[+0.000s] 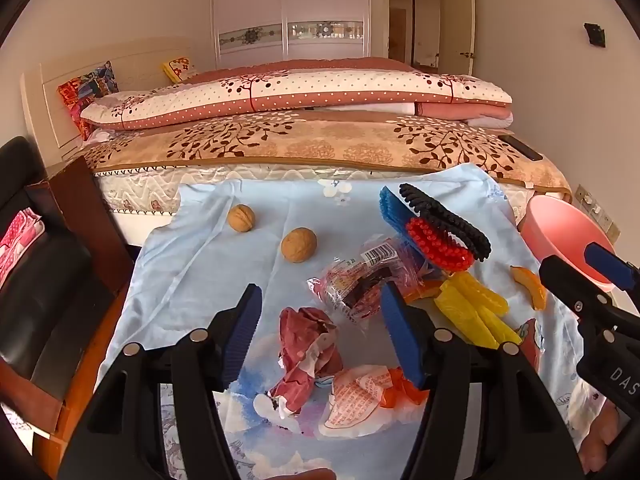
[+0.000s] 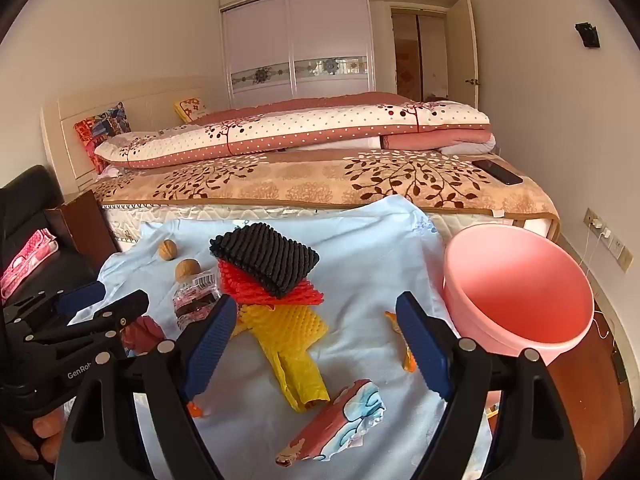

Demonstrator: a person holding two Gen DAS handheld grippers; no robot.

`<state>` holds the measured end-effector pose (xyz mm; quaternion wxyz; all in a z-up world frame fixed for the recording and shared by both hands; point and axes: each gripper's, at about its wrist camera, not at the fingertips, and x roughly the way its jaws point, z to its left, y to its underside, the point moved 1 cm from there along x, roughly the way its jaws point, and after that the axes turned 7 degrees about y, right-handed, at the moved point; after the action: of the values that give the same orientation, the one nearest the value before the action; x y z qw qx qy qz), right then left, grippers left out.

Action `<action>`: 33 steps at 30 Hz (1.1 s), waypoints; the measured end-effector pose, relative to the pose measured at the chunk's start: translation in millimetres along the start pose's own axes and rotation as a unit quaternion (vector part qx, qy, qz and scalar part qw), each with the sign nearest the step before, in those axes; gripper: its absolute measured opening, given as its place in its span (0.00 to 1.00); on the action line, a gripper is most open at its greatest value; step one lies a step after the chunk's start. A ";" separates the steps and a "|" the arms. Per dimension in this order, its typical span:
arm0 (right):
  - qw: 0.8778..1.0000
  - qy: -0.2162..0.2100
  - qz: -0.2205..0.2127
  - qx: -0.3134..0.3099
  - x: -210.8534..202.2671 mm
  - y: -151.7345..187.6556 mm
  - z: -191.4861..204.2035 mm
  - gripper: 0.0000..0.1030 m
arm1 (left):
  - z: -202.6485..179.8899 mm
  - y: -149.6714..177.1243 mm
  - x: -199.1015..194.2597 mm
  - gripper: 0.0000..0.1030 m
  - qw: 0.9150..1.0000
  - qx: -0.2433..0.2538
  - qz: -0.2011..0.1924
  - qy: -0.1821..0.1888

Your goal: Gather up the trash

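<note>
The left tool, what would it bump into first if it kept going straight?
Probably the crumpled dark red paper wrapper lying on the light blue cloth. It sits between the open left tool's two blue pads, though depth is hard to judge.

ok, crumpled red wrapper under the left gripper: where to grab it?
Take the red wrapper at its raised crumpled ridge in the middle, coming from above. It already lies between the open left gripper fingers, and its loose, bunched folds should squeeze easily. Keep clear of the white wrapper touching its near end.
</note>
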<state>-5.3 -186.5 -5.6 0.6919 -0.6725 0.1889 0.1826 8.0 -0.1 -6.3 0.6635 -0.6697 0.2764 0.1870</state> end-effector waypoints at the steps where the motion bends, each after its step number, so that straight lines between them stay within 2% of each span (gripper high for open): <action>1: 1.000 0.000 0.000 0.001 0.1 0.1 -0.3 0.78 | 0.2 0.0 -0.1 0.60 1.000 -0.002 -0.001 0.001; 33: 1.000 -0.002 0.006 0.007 -1.1 0.3 -2.6 0.78 | 4.9 3.0 1.2 0.60 1.000 -0.008 0.003 0.004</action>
<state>-6.4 -189.1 -5.3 0.6960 -0.6658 0.1929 0.1870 7.6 4.7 -9.6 0.6562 -0.6749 0.2795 0.1891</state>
